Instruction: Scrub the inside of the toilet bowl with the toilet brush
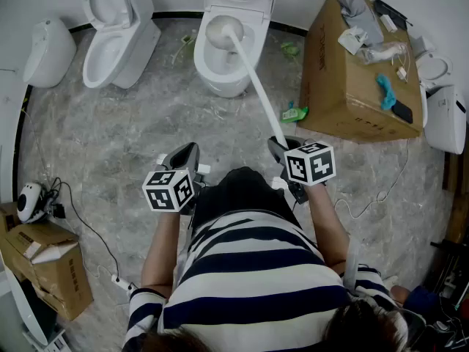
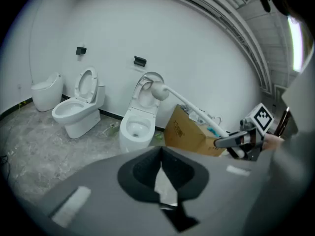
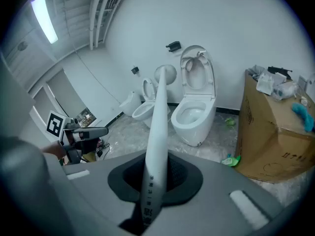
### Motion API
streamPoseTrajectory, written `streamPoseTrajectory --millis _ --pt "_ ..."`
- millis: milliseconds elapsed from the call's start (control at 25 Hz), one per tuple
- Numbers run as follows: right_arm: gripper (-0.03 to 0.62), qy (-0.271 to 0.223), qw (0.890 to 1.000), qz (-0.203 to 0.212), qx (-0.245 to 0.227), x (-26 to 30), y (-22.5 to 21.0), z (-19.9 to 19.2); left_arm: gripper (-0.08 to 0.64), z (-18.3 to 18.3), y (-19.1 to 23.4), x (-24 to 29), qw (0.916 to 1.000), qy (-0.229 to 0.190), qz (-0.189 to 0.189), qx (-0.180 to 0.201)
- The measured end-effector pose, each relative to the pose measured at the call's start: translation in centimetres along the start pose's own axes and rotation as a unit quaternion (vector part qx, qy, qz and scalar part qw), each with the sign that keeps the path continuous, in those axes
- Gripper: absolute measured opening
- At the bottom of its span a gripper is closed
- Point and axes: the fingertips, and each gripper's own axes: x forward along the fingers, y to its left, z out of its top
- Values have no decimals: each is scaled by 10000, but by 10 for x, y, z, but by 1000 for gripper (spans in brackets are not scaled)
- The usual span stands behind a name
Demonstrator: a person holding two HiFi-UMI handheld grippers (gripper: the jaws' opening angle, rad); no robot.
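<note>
The floor ends at the far wall, and the toilet you are to scrub stands at that far edge with its lid up, straight ahead of you and a touch to your left. A cardboard box sits near its right and a second toilet near its left.

The toilet brush lies in one long line from your right gripper away toward that bowl. Its handle end is low by you, and its round head is at the far end, over the back of the bowl in front of the raised lid. From the gripper views the head looks to hang above the rim, not yet down inside.

Your right gripper's jaws are clamped on the handle close to its near end, so the shaft points along them. Your left gripper is level beside it, well apart from the brush, with its jaws pressed together on nothing.

The right hand does the work. I'd judge that you need to lower the far end and draw it a little toward you, so the head drops into the bowl.
</note>
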Motion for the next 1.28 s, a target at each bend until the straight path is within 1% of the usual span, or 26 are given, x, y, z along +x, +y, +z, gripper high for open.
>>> streamPoseTrajectory --millis 360,800,1040,1200,1280 --pt "32 166 9998 -121 49 -2 -6 -13 0 -6 3 -1 9999 63 95 -81" --pt "32 174 9997 -44 149 -7 -24 -20 0 1 -9 11 9998 -21 212 -48" --pt "32 152 9998 -7 104 -11 -40 -20 0 9 -22 24 9996 -106 245 29" --pt "34 190 9997 64 136 -11 -50 -24 0 11 -29 39 9996 -126 260 -2" --pt "34 216 9997 95 75 -12 -56 -24 0 16 -34 49 9996 -161 233 -41"
